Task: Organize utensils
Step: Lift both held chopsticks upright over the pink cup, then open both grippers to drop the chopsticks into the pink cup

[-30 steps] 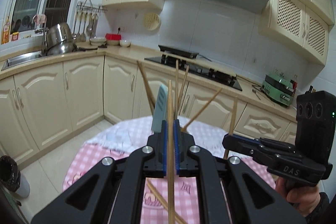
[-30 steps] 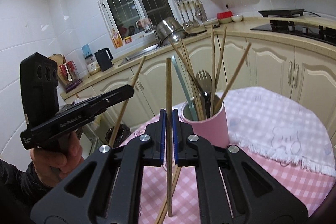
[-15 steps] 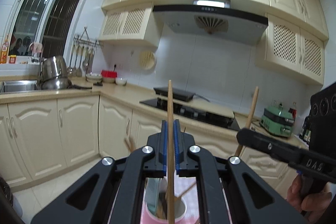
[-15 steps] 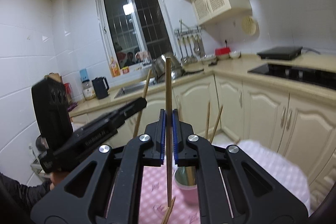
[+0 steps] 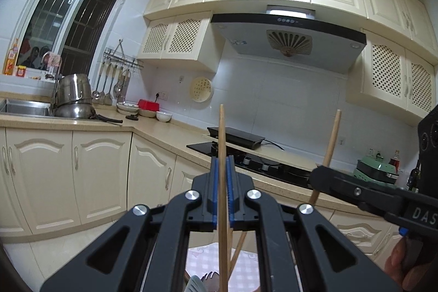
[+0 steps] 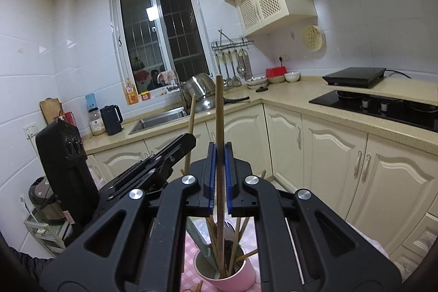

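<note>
Chopsticks are what this job is about, and each hand has one right now. The left tongs (image 5: 222, 190) are closed on one chopstick (image 5: 222, 155), which stands straight up between the blue pads (image 5: 215, 193). The right tongs (image 6: 219, 177) are closed on a second chopstick (image 6: 219, 114) in the same way, held upright above the pink cup (image 6: 232, 278). Its lower end reaches down among the other sticks in the cup. That cup sits on the table with the pink checked cloth (image 6: 189, 264), and it already holds a bunch of chopsticks and what looks like a fork. I think the next thing is to let each stick drop into the cup. A chopstick like this looks very light, thin and stiff. It will not bend, but it is smooth and round, so it could slide or turn in the grip if it is held too softly. Holding it near the middle, as both are now, looks like the best place, because then it does not tip over. The cup is crowded, so a new stick may bump the others and get stuck on the way down. The cup looks light too, so a hard push from the side could knock it over. From the left camera I can only see the tops of the things in the cup
</note>
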The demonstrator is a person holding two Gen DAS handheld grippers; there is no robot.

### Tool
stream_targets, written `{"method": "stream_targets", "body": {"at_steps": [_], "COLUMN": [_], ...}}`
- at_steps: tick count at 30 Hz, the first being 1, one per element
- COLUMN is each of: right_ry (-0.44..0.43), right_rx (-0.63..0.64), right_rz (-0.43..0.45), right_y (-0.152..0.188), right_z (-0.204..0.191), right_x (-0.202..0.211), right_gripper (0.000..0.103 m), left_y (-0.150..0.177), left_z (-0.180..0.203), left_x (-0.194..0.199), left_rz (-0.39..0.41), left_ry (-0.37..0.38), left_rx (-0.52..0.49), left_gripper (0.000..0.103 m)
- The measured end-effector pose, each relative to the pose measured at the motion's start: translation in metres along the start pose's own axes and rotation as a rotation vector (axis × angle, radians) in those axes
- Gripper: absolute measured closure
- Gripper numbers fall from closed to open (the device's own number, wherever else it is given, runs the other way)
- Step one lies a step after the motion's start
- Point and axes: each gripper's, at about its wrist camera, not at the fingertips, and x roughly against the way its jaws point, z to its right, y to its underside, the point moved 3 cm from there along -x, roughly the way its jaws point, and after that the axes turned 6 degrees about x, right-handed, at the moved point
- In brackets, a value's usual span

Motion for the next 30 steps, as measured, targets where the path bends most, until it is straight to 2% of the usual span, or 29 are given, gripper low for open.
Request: {"method": "stream_targets", "body": {"at_steps": [8, 11, 12, 13, 14, 15, 17, 20, 23, 24, 25, 26, 27, 28, 30], "right_ry": [0.0, 0.006, 0.011, 0.019, 0.025, 0.032, 0.037, 0.037, 0.047, 0.049, 0.052, 0.053, 0.054, 0.059, 0.064], "right_rx": [0.013, 0.014, 0.015, 0.011, 0.004, -0.01, -0.021, -0.012, -0.008, -0.013, -0.02, -0.026, -0.033, -0.042, -0.054], "right_rz": [-0.066, -0.119, -0.132, -0.136, -0.135, -0.126, -0.114, -0.125, -0.113, -0.101, -0.091, -0.084, -0.076, -0.072, -0.066], "right_y": [0.017, 0.026, 0.028, 0.03, 0.031, 0.031, 0.032, 0.032, 0.033, 0.033, 0.032, 0.032, 0.032, 0.034, 0.037], "right_z": [0.0, 0.0, 0.0, 0.002, 0.003, 0.006, 0.007, 0.003, 0.001, 0.001, 0.002, 0.003, 0.004, 0.005, 0.007], "right_x": [-0.02, -0.027, -0.028, -0.027, -0.026, -0.023, -0.02, -0.018, -0.01, -0.005, -0.002, 0.001, 0.005, 0.01, 0.018], "right_gripper": [0.096, 0.096, 0.096, 0.095, 0.088, 0.075, 0.063, 0.063, 0.051, 0.046, 0.043, 0.034, 0.026, 0.022, 0.008], "left_y": [0.023, 0.03, 0.032, 0.033, 0.033, 0.032, 0.032, 0.033, 0.031, 0.029, 0.028, 0.027, 0.025, 0.024, 0.025], "left_z": [-0.015, -0.019, -0.02, -0.022, -0.023, -0.025, -0.027, -0.029, -0.026, -0.026, -0.026, -0.028, -0.029, -0.03, -0.034], "left_x": [-0.015, -0.016, -0.015, -0.013, -0.008, -0.004, -0.004, -0.009, 0.003, 0.009, 0.013, 0.019, 0.025, 0.029, 0.04], "left_rz": [-0.03, -0.059, -0.069, -0.069, -0.055, -0.039, -0.038, -0.068, -0.061, -0.067, -0.067, -0.064, -0.068, -0.083, -0.105], "left_ry": [-0.023, -0.034, -0.032, -0.031, -0.037, -0.035, -0.033, -0.039, -0.032, -0.033, -0.035, -0.038, -0.034, -0.033, -0.053], "left_rx": [0.01, -0.005, -0.009, -0.012, -0.015, -0.011, -0.013, -0.01, -0.023, -0.027, -0.026, -0.023, -0.022, -0.026, -0.04], "left_gripper": [0.098, 0.096, 0.091, 0.075, 0.069, 0.068, 0.069, 0.072, 0.071, 0.062, 0.049, 0.043, 0.031, 0.025, 0.022]}}
